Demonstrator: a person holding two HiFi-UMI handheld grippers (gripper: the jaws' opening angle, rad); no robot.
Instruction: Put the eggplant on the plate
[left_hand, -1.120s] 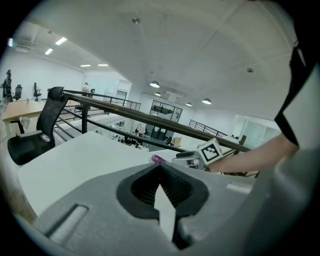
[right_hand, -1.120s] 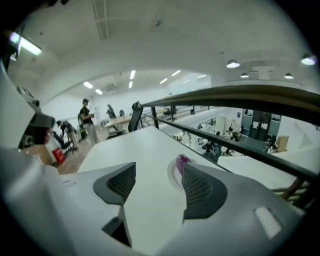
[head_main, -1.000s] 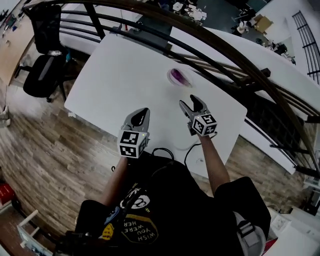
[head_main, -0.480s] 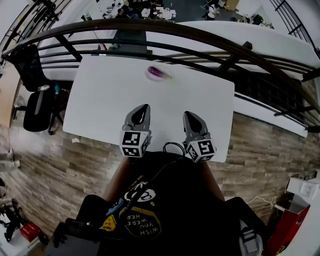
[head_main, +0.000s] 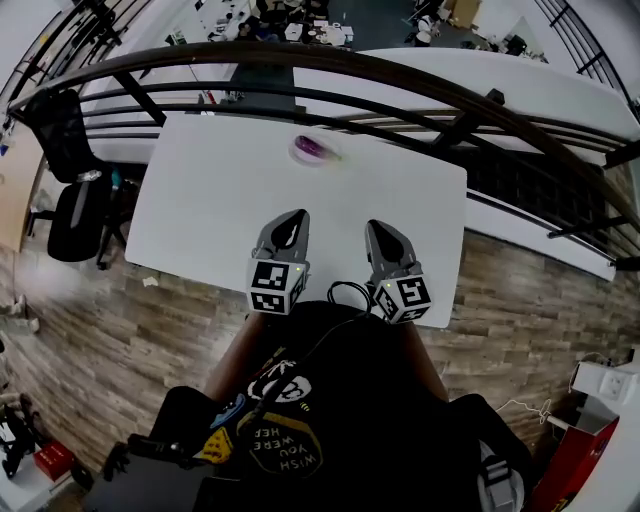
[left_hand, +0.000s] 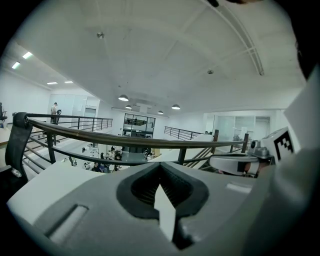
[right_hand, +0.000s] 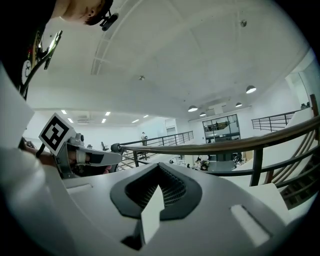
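In the head view a purple eggplant (head_main: 311, 148) lies on a small pale plate (head_main: 328, 153) near the far edge of the white table (head_main: 210, 190). Both grippers hover side by side over the table's near edge, well short of the plate. My left gripper (head_main: 295, 218) is shut with nothing in it, and its own view shows the jaws (left_hand: 161, 172) meeting. My right gripper (head_main: 378, 230) is also shut and empty, its tips closed together (right_hand: 159, 172). Neither gripper view shows the eggplant or plate.
A dark curved railing (head_main: 420, 85) runs just beyond the table's far side. A black office chair (head_main: 70, 215) stands on the wood floor at the left. A dark cable (head_main: 345, 294) loops at the table's near edge between my arms.
The right gripper was open and farther out toward the plate; it has shut and pulled back to the near edge. The left gripper shifted a little toward the right one.
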